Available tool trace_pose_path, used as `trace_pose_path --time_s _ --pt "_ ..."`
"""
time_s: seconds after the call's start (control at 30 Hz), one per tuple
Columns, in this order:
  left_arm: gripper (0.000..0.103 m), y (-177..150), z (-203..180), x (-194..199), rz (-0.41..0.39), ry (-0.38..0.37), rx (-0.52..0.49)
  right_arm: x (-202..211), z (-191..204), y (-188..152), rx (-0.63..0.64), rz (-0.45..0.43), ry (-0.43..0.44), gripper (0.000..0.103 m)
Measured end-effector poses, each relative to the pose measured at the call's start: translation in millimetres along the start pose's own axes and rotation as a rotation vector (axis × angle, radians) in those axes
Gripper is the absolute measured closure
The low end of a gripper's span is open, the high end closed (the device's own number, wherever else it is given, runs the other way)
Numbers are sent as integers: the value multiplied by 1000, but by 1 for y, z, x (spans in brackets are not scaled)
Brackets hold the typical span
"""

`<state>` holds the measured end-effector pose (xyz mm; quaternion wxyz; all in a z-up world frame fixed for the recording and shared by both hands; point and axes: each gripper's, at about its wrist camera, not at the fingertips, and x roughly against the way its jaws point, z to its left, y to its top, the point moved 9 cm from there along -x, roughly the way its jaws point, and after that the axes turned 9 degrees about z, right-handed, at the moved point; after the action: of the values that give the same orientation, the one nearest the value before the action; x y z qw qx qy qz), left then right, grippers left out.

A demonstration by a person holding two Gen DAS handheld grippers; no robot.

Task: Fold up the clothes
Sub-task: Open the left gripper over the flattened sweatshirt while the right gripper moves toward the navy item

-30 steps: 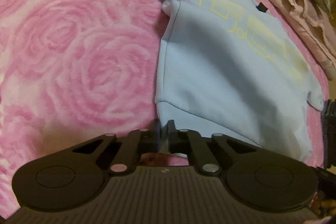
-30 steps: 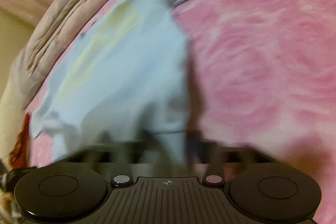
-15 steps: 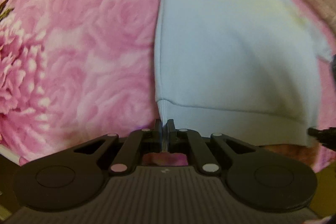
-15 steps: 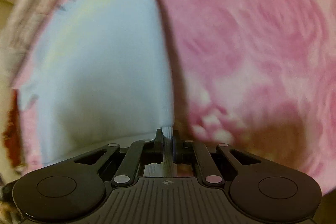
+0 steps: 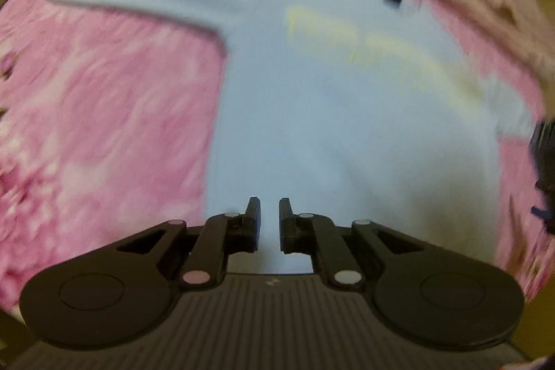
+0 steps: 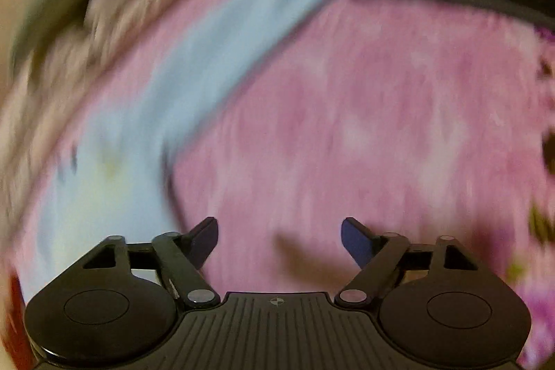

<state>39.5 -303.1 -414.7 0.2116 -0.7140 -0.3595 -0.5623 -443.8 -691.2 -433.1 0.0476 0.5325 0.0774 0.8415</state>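
Both my grippers have let go of the hem since half a second ago, left gripper [image 5: 266, 221] slightly parted, right gripper [image 6: 279, 240] spread wide, leaving the pale blue yellow-printed sweatshirt [image 5: 347, 127] flat on the pink rose-patterned blanket [image 5: 104, 127], smoothed but wholly unfolded.

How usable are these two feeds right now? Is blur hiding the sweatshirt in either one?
Left wrist view: moderate motion blur; the light blue sweatshirt and its yellow print stay recognisable, the left gripper is sharp. Right wrist view: heavy smearing; the sweatshirt is only a pale streak, the pink blanket loses its pattern, the right gripper stays crisp. Fisheye bends both edges.
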Motion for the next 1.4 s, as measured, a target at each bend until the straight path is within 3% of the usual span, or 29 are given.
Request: trace_pose_path --time_s 0.13,0.2,0.37,0.43,0.63,0.67,0.7,0.8,0.87,1.0,1.1,1.2,1.27,1.33,1.37,1.4 --pt "97 31 -26 -19 -12 -28 11 -17 -12 89 -85 -156 50 39" --pt "97 40 -37 -27 -10 -31 5 -28 -21 126 -111 -212 64 48" --pt "97 54 -54 -44 -5 -36 24 -51 -41 195 -213 -317 62 48" --pt "97 60 -56 -49 -4 -33 38 -66 -52 206 -271 -321 15 48" --pt "97 83 -64 -61 -2 -37 50 -85 -52 221 -311 -357 -8 48" --pt "97 86 -66 -64 -1 -41 48 -87 -53 224 -315 -360 -11 61" --pt "97 89 -68 -66 0 -44 44 -89 -54 226 -319 -356 -9 94" --pt "97 95 -75 -66 -7 -54 21 -78 -47 228 -270 -367 7 97" --pt "97 97 -77 -65 -15 -62 15 -46 -22 221 -133 -437 -29 98" --pt "97 95 -77 -65 -14 -66 24 39 22 185 105 -612 -168 98" --pt "97 89 -78 -69 -6 -77 33 81 22 145 147 -666 -297 97" --pt "97 83 -84 -74 8 -93 27 88 -5 101 89 -623 -419 97" --pt "97 80 -89 -78 19 -99 15 64 -29 80 7 -512 -469 97" --pt "92 83 -95 -80 30 -90 -16 26 -63 56 -96 -296 -490 81" --pt "90 86 -99 -80 31 -86 -38 14 -77 45 -159 -200 -497 59" --pt "87 91 -103 -78 26 -83 -62 10 -87 34 -217 -149 -487 57"
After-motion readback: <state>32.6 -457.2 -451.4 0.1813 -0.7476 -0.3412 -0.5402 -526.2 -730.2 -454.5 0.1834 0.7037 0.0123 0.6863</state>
